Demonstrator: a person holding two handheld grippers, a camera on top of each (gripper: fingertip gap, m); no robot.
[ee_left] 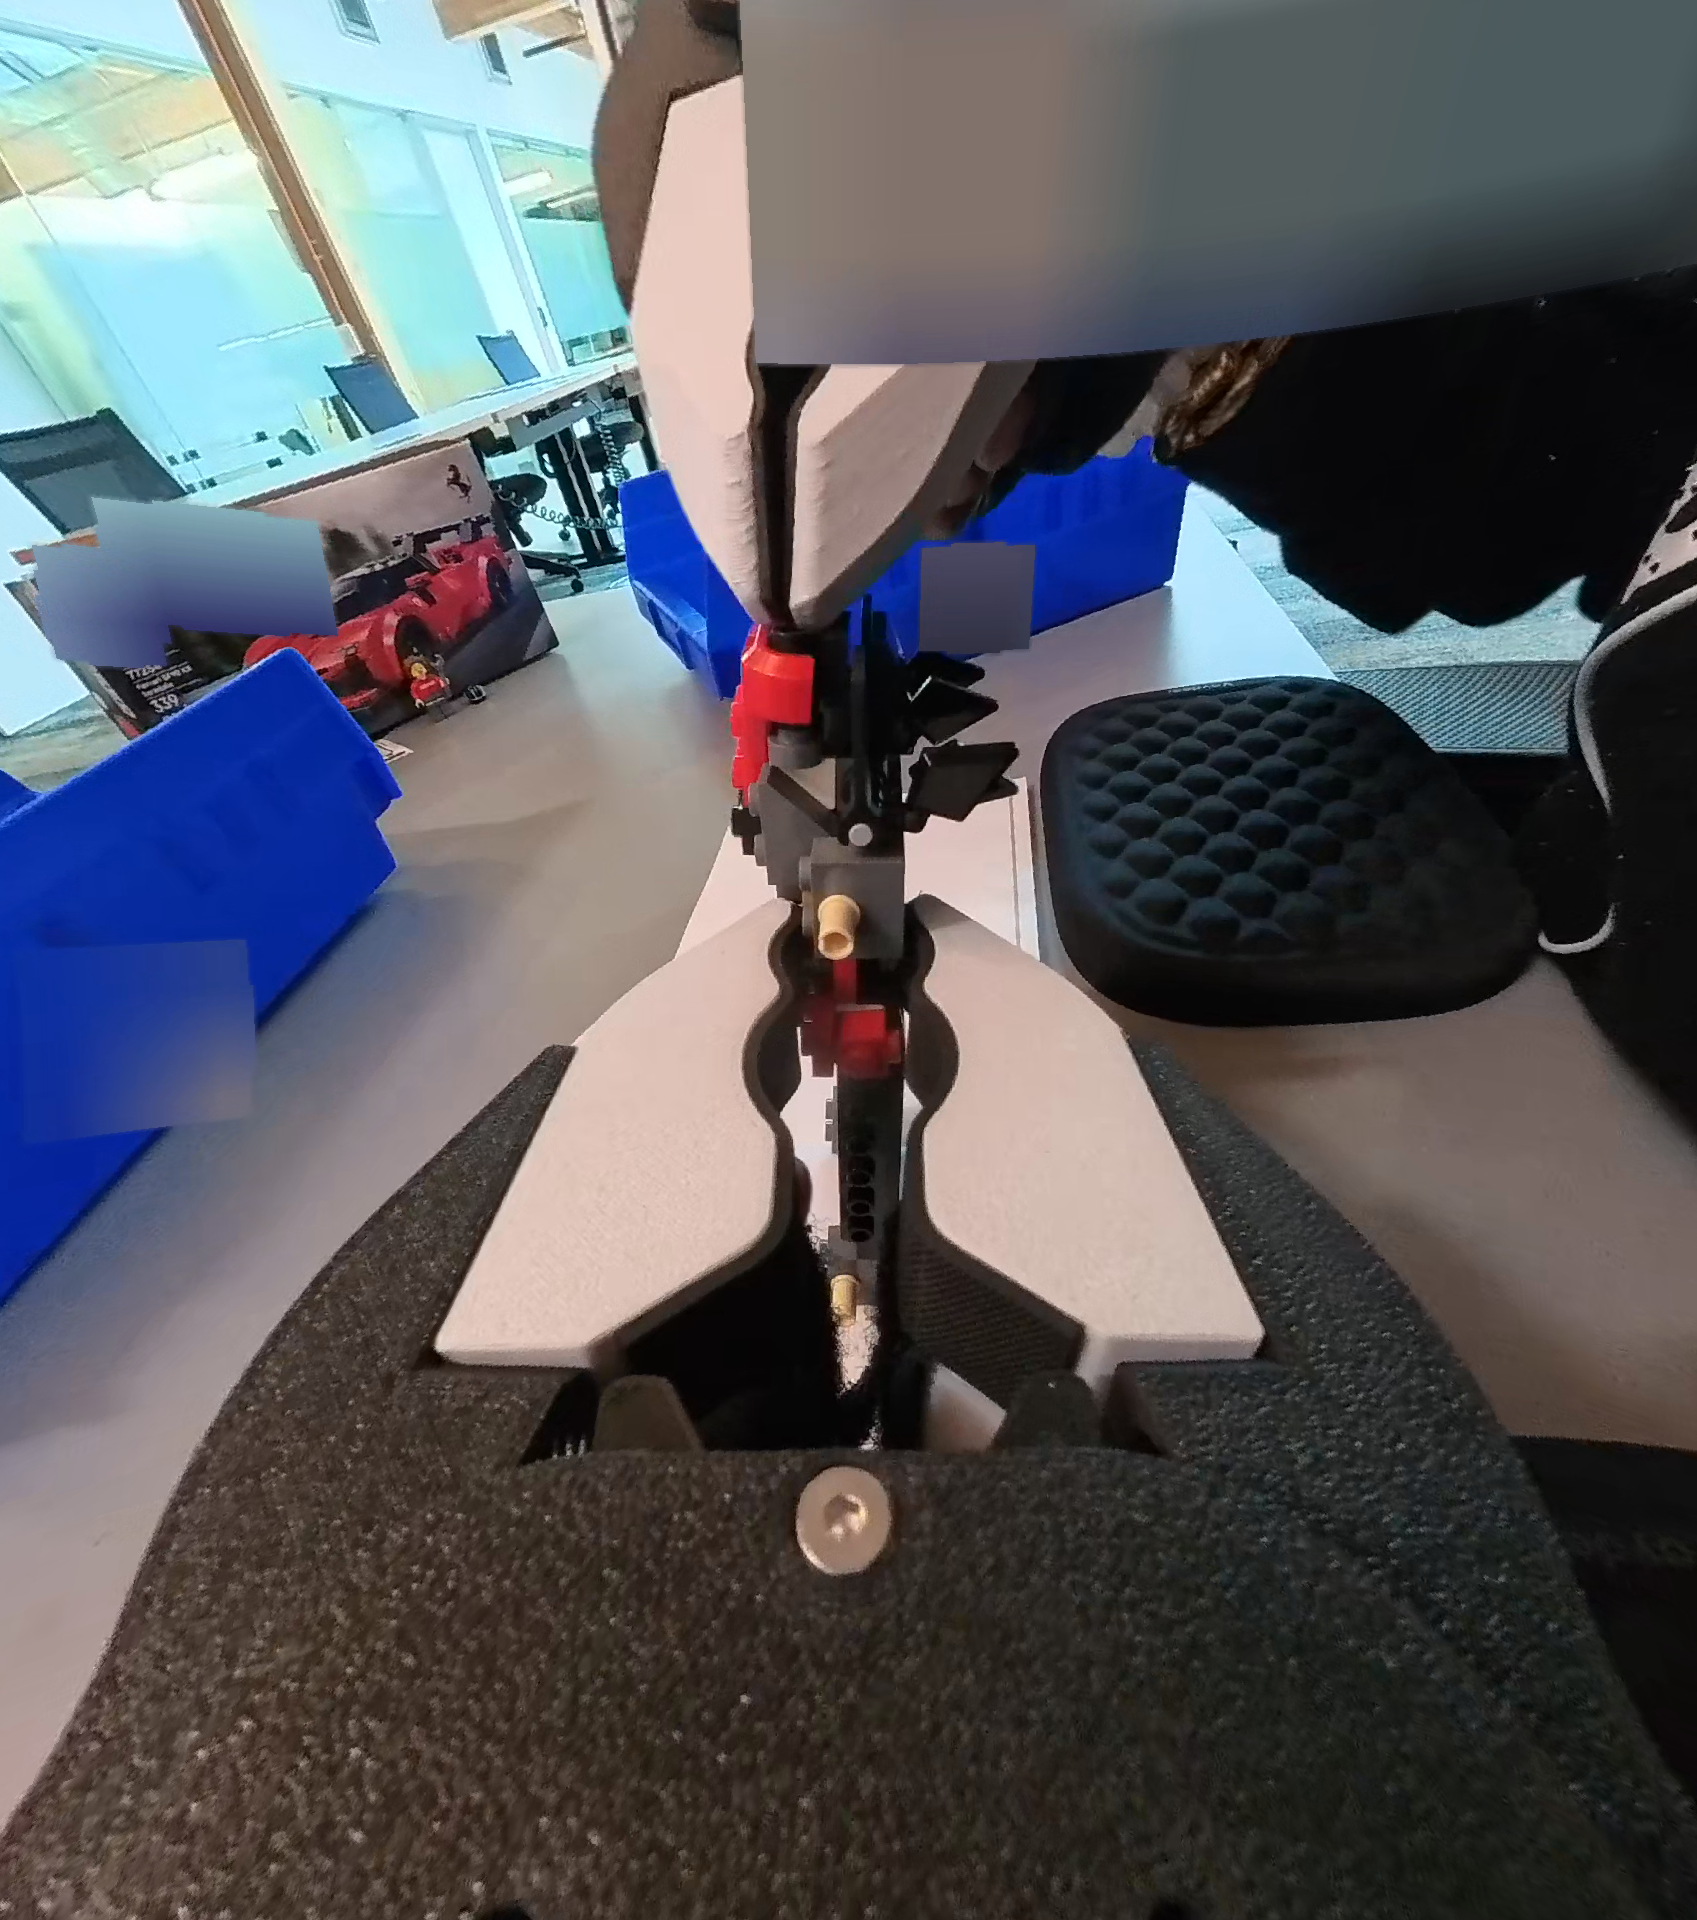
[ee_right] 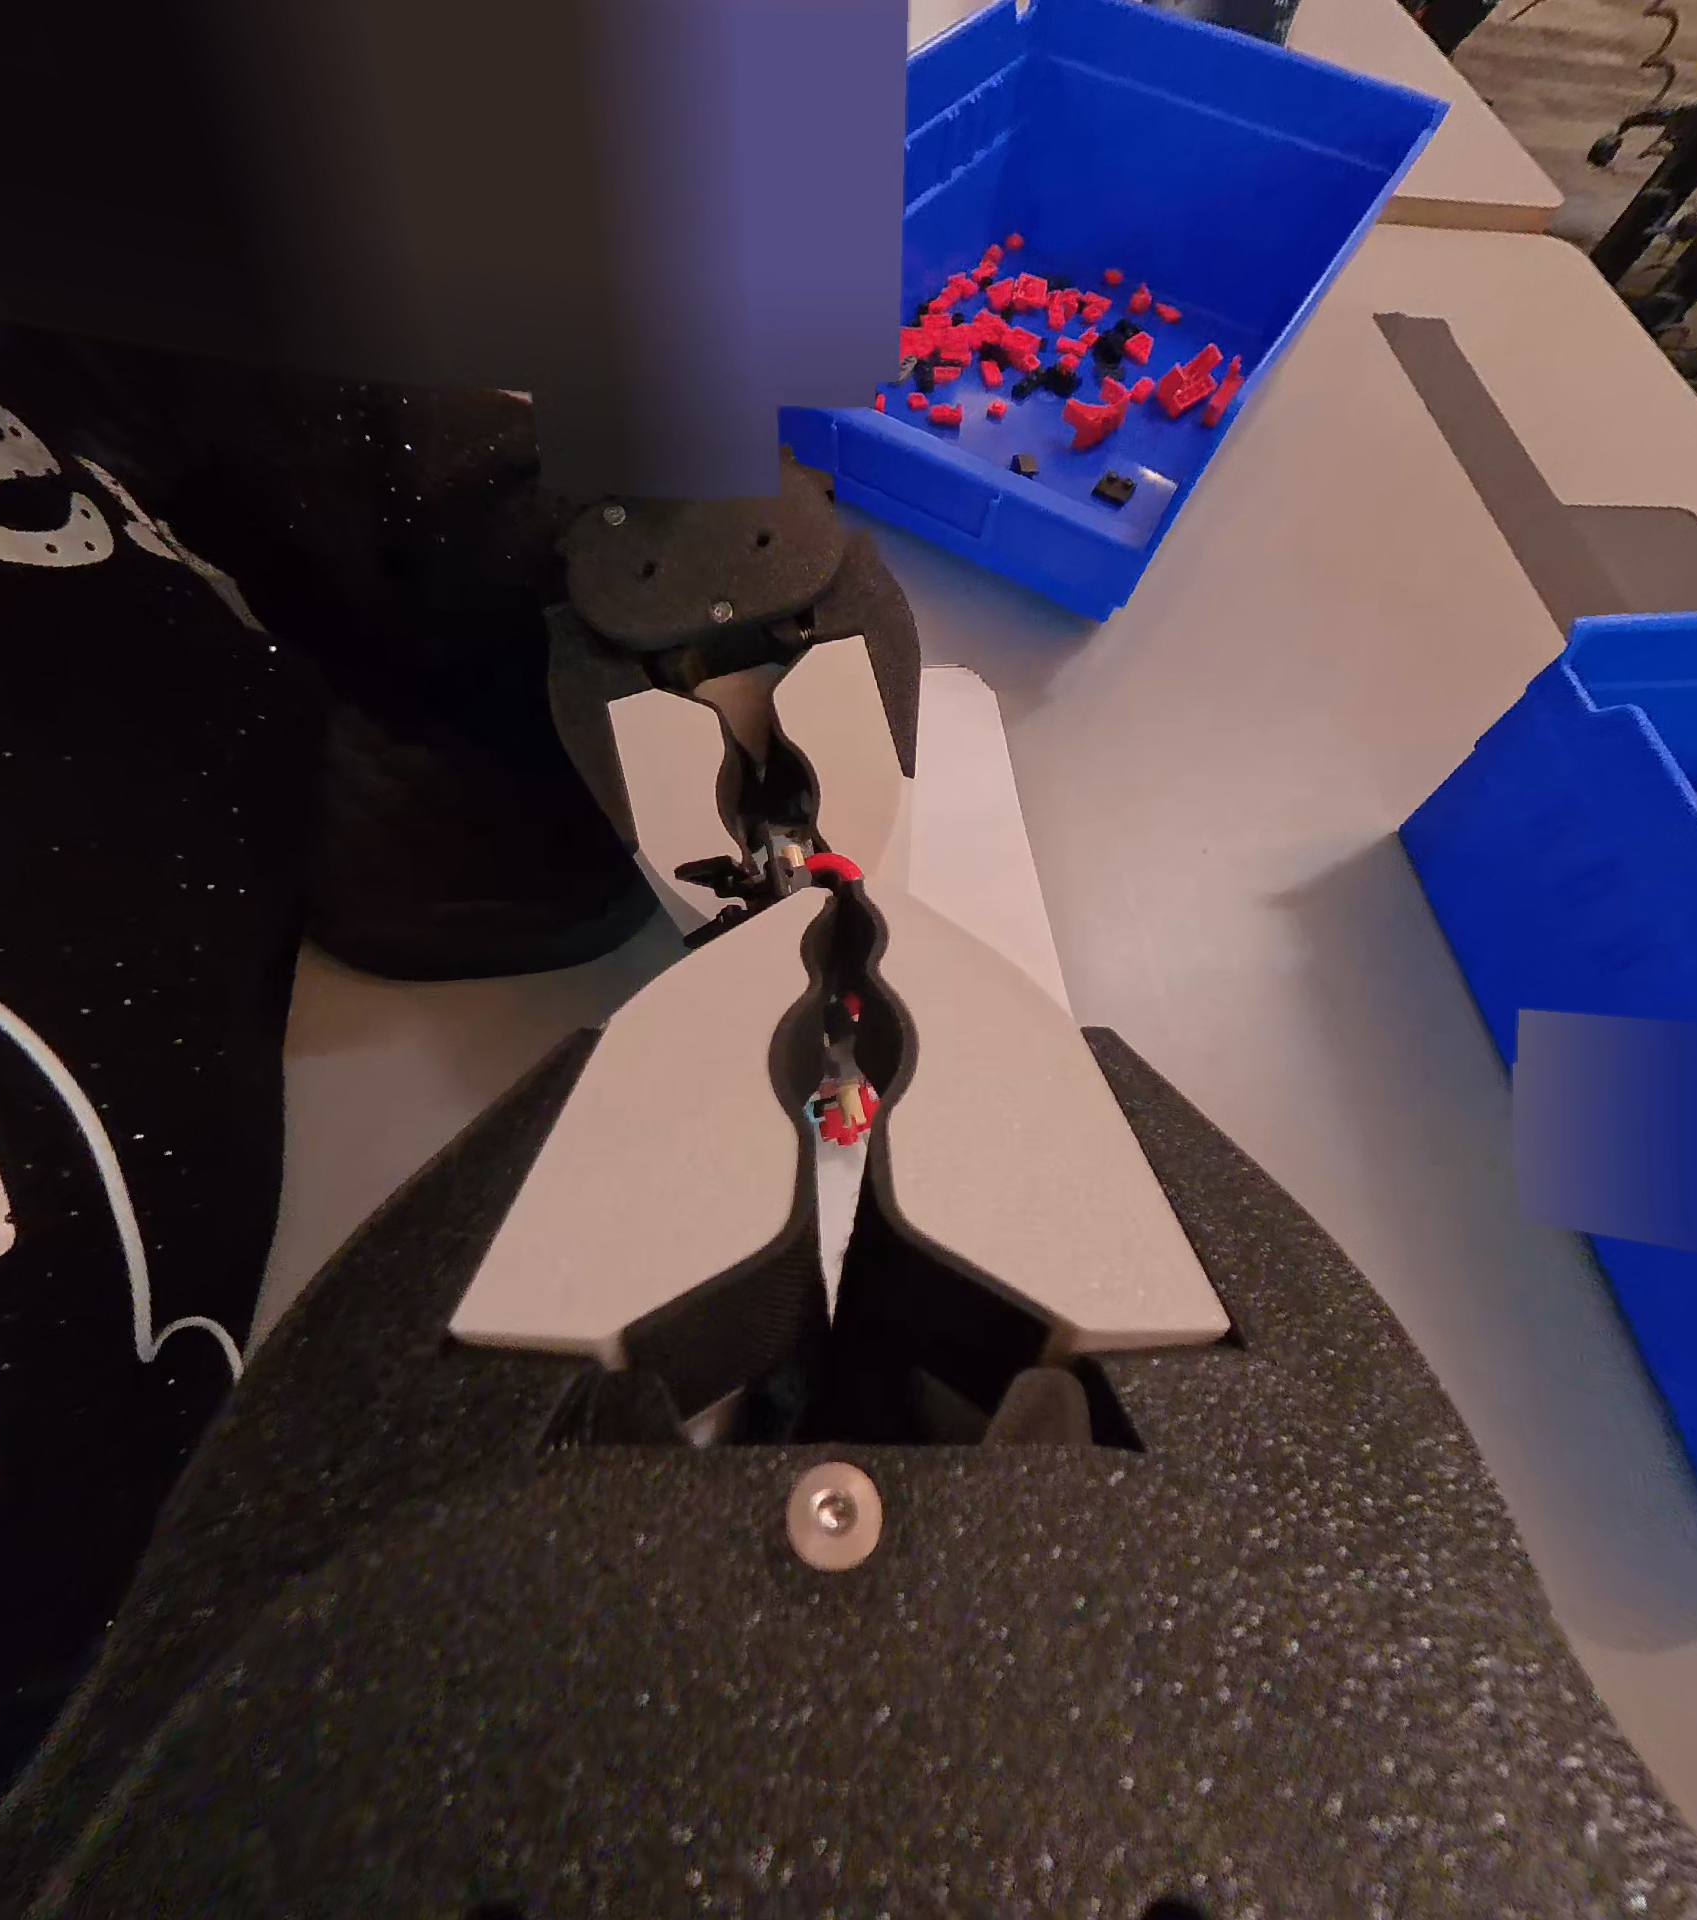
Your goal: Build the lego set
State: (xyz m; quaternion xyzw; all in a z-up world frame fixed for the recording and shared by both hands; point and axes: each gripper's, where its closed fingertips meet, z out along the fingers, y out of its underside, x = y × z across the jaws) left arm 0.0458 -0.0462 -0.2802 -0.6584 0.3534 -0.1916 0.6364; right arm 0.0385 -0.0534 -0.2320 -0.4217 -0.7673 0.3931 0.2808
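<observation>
Left gripper [ee_left: 849,935] clamps the half-built Lego car chassis [ee_left: 849,831] edge-on; right gripper [ee_left: 787,613], ahead, pinches its red brick [ee_left: 776,681]. Light, rigid, likely snap-apart: grip the dense frame.

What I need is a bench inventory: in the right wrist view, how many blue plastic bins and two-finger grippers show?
Blue plastic bins: 2 (far bin, near bin)
Two-finger grippers: 2 (left gripper, right gripper)
Total: 4
</observation>
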